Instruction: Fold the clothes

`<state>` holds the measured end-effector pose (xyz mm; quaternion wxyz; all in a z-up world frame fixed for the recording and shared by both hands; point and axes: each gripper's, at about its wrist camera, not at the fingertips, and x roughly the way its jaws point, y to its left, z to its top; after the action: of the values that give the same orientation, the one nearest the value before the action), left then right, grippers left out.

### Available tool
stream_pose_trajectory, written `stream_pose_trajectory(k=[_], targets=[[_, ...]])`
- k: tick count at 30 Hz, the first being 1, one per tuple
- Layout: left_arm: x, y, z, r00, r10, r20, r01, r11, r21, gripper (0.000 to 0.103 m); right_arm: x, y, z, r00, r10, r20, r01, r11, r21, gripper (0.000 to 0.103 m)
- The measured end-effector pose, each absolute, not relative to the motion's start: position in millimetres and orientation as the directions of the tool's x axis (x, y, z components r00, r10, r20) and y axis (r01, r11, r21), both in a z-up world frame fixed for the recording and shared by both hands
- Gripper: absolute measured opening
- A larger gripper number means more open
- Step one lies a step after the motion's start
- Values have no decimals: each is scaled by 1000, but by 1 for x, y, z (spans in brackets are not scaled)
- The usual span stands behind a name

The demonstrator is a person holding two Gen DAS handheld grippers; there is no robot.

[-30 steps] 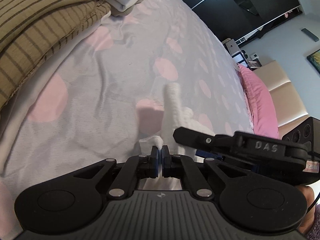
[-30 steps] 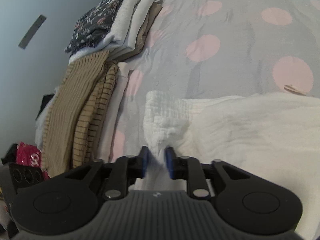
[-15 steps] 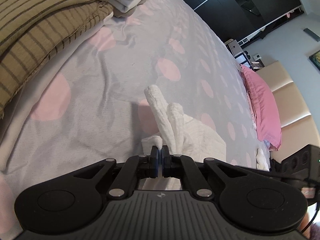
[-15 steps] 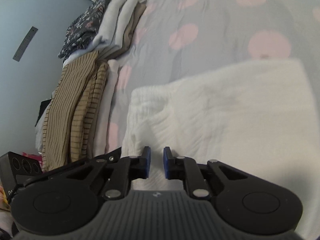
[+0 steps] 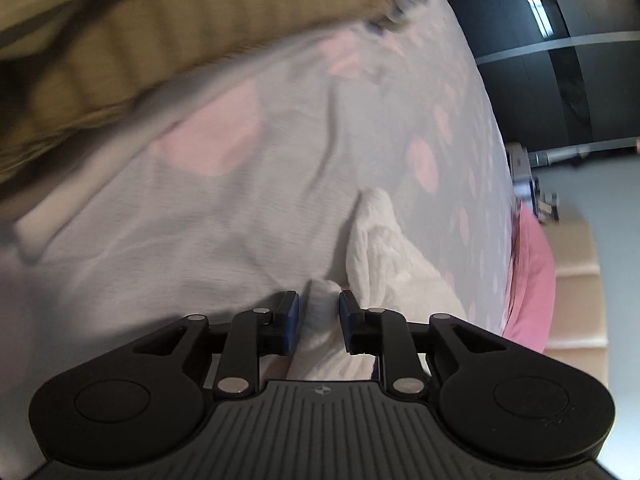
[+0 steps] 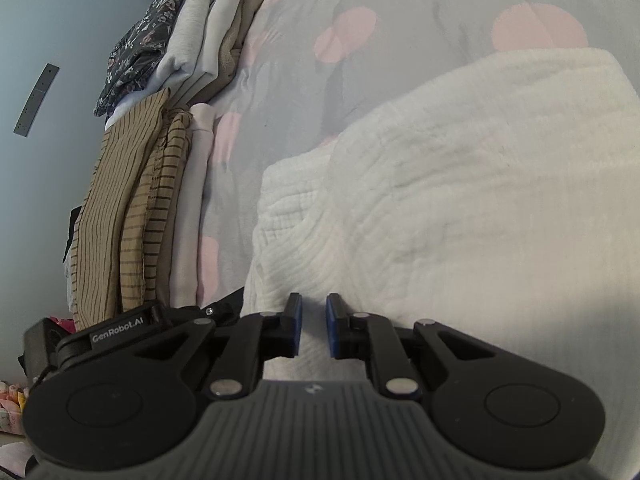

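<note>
A white textured garment (image 6: 460,184) lies folded flat on the grey bedspread with pink dots (image 6: 420,8). In the left wrist view its bunched edge (image 5: 384,248) runs up from the fingers. My left gripper (image 5: 319,322) is open, with a fold of the white cloth lying loose between the jaws. My right gripper (image 6: 313,330) is open a little, just above the garment's near edge, gripping nothing. The left gripper's body (image 6: 120,328) shows at the lower left of the right wrist view.
A row of folded clothes lines the bed's edge: tan striped pieces (image 6: 120,216), a pale pink piece (image 6: 192,200), and a stack topped by dark floral cloth (image 6: 140,44). The tan pile (image 5: 120,40) is blurred in the left view. A pink pillow (image 5: 532,280) lies far right.
My left gripper has opened and let go of the white cloth, and its view swung fast. My right gripper opened earlier and has stayed over the laid-down garment.
</note>
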<state>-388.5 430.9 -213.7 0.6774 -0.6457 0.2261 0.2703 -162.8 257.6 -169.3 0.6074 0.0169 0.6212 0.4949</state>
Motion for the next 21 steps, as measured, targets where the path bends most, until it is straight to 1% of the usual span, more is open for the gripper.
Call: stream_pose_trajectory(k=[1, 2, 5, 7, 9, 15, 17, 21], targets=[[-391, 431, -215, 758, 82, -647, -649, -1, -761, 20, -162, 258, -170, -261, 623, -737, -579, 510, 636, 15], [-392, 432, -214, 767, 88, -635, -637, -9, -771, 24, -162, 257, -170, -262, 623, -737, -577, 511, 637, 15], [-388, 431, -206, 760, 114, -639, -647, 39, -762, 53, -162, 258, -170, -263, 622, -738, -576, 512, 637, 15], [-382, 428, -199, 750, 117, -651, -662, 109, -742, 56, -162, 259, -171, -261, 619, -740, -580, 513, 633, 15], [-373, 425, -195, 743, 94, -663, -668, 163, -726, 59, -163, 260, -171, -259, 617, -743, -583, 514, 629, 15], [-359, 416, -193, 702, 85, -708, -699, 275, -660, 59, -164, 258, -172, -254, 622, -741, -580, 515, 631, 15], [-355, 413, -193, 687, 83, -722, -706, 311, -636, 59, -163, 257, -174, -254, 623, -740, -568, 523, 636, 13], [-352, 405, -189, 688, 84, -721, -692, 374, -617, 59, -157, 252, -179, -278, 639, -717, -498, 542, 676, 11]])
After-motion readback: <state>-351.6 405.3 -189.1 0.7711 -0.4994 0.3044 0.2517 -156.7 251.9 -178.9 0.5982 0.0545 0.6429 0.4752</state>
